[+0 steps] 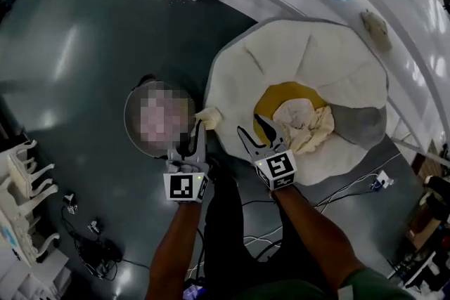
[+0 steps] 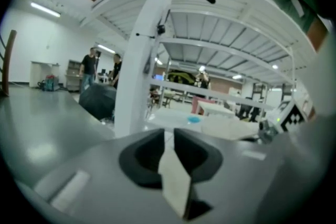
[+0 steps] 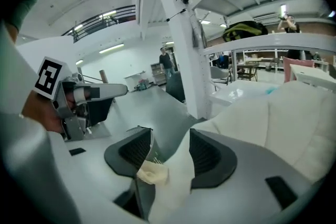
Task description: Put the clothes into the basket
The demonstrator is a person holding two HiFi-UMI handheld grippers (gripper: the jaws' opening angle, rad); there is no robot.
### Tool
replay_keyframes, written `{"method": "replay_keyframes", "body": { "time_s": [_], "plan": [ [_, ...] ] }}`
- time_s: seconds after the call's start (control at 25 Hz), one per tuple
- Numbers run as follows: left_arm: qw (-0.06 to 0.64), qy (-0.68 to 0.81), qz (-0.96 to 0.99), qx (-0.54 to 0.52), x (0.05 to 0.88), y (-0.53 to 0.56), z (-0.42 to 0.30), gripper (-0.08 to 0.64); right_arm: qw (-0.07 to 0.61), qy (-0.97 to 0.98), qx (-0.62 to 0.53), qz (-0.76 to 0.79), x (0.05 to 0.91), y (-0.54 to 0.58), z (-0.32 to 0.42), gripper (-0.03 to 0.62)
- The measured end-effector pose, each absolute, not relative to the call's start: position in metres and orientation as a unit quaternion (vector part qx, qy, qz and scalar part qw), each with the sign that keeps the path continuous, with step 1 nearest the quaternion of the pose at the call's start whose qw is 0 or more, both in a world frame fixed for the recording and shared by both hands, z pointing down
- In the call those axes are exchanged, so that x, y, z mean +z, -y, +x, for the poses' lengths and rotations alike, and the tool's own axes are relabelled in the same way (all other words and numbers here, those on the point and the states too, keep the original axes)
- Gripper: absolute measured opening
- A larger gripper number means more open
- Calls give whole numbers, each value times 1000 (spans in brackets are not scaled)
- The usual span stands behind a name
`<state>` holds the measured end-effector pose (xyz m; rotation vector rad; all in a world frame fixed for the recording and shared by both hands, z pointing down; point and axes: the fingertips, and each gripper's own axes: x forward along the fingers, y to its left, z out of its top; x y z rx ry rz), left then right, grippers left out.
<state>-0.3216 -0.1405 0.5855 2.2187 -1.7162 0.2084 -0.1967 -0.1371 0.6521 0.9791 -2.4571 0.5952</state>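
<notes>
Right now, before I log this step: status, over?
Left gripper shut on cream cloth. Right gripper open, cream scrap against one jaw. More clothes on white cushion. Nothing seen blocking.

Head view dim, with glare on the floor (image 1: 84,31); gripper views brighter under ceiling strip lights (image 2: 44,8), fisheye-bent, perhaps motion-blurred.

- No words, numbers or brand names can be read anywhere.
- Black-and-white square markers only, on the left gripper (image 1: 196,127) cube (image 1: 181,187) and the right gripper (image 1: 252,127) cube (image 1: 275,169).
</notes>
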Motion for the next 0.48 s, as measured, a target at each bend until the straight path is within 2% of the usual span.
{"method": "replay_keyframes", "body": {
  "time_s": [0.28, 0.48],
  "plan": [
    [191, 551, 807, 93, 630, 155, -190, 48, 232, 831, 246, 441, 701, 138, -51, 221],
    [218, 518, 818, 125, 685, 149, -92, 48, 276, 773, 290, 493, 770, 114, 71, 232]
  ]
}}
